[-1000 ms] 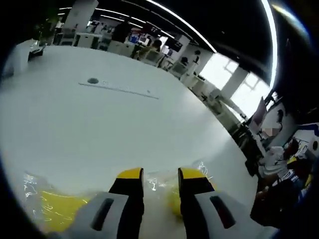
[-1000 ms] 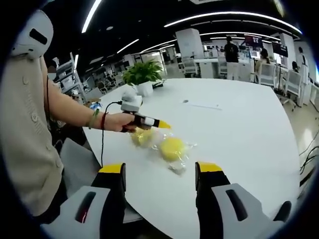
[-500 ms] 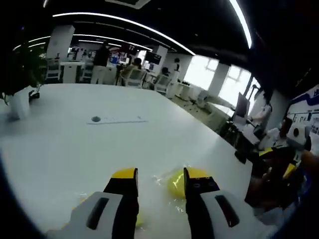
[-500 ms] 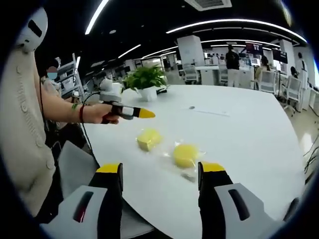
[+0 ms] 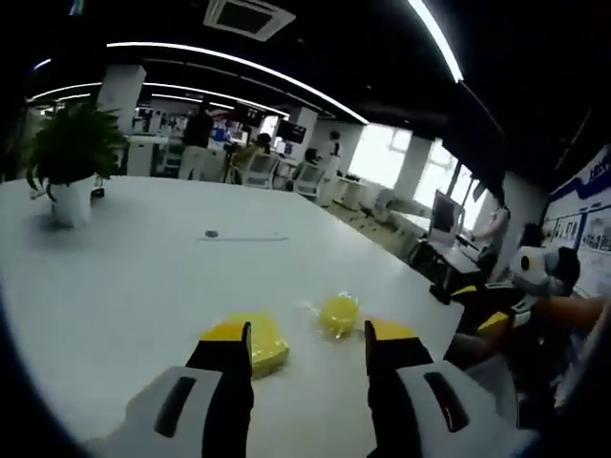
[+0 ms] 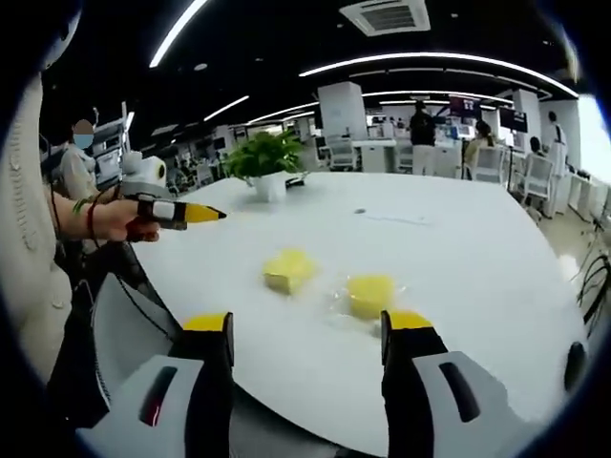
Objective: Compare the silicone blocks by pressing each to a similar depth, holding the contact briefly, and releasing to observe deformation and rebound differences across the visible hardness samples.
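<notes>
here two matte yellow silicone blocks [image 6: 289, 270] on glossy white table [image 6: 458, 258]; both grippers' jaws spread, empty

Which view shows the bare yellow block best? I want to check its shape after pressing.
The right gripper view: the bare yellow block sits whole and unobstructed on the table. In the left gripper view, that gripper's own jaw partly hides it.

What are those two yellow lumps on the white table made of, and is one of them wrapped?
Both look like matte, soft silicone or foam. The bare yellow square block has dull faces with no glare. The yellow block in clear wrap sits amid glinting, crinkled film, probably thin plastic. The smooth white table has a faint sheen, perhaps laminate.
</notes>
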`<state>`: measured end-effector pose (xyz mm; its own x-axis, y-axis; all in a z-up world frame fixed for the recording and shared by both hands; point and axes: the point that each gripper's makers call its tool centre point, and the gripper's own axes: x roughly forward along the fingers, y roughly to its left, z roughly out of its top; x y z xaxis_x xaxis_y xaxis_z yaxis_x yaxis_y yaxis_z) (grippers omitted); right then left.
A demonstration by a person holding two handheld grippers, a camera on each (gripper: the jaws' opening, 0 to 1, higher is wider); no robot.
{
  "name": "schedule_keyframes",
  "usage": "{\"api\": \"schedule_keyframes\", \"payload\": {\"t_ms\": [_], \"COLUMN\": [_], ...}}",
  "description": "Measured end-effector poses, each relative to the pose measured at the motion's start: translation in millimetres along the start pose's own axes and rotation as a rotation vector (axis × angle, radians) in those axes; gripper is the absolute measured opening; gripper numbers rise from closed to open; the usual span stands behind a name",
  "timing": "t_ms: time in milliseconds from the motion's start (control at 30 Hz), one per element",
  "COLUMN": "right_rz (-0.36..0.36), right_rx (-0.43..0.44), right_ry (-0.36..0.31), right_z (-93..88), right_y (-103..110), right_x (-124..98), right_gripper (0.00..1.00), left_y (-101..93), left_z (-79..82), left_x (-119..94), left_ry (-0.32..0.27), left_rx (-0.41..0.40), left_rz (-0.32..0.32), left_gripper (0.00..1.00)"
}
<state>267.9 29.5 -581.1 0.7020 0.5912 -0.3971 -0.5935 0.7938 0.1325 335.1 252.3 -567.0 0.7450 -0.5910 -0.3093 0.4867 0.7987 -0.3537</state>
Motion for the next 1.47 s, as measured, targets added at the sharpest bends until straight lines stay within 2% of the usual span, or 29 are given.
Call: {"api": "schedule_keyframes", "payload": {"t_ms": [133,233,400,533,733,867,967,1067,1167,1333,1467], "right_rz": [-0.024,-0.011,-0.027,-0.027,-0.029,-0.028,-0.021,-0.038,-0.041,-0.036,-0.037], "right_rx": [0.019,0.050,0.032,0.048,0.050,0.075,0.128,0.107,0.121,0.108,0.111], "right_ry": [-0.006,-0.025,-0.050,-0.062,-0.052,-0.060,-0.069,-0.067,-0.070,-0.058,-0.073], "right_z": [1.4,6.0,12.8,16.4,15.8,17.2,18.0,17.1,16.8,12.4,14.5], "right_y": [5.2,14.2,21.5,24.7,25.8,25.5,24.9,22.6,21.0,19.4,18.6], "right_x": [5.6,12.8,25.2,32.1,35.6,34.1,31.3,29.5,26.9,25.9,24.6], "right_gripper": [0.57,0.59,0.63,0.61,0.60,0.60,0.58,0.57,0.58,0.56,0.57], "left_y": [0.4,-0.5,1.2,9.3,15.9,14.9,12.6,10.0,7.6,5.5,3.0], "left_z": [-5.0,-3.8,-5.0,-11.8,-16.7,-16.9,-17.5,-15.4,-14.0,-11.6,-8.6], "left_x": [-18.7,-28.3,-38.6,-41.6,-47.4,-48.7,-48.2,-47.6,-45.6,-44.8,-46.0], "left_ry": [-0.021,-0.048,-0.071,-0.067,-0.072,-0.073,-0.062,-0.066,-0.062,-0.067,-0.080], "left_rx": [-0.012,-0.011,-0.024,-0.056,-0.084,-0.081,-0.058,-0.064,-0.053,-0.056,-0.050], "left_rz": [0.000,-0.008,-0.017,-0.014,0.006,0.010,0.011,0.007,0.012,0.006,0.013], "left_gripper": [0.50,0.51,0.53,0.58,0.58,0.58,0.58,0.59,0.60,0.55,0.55]}}
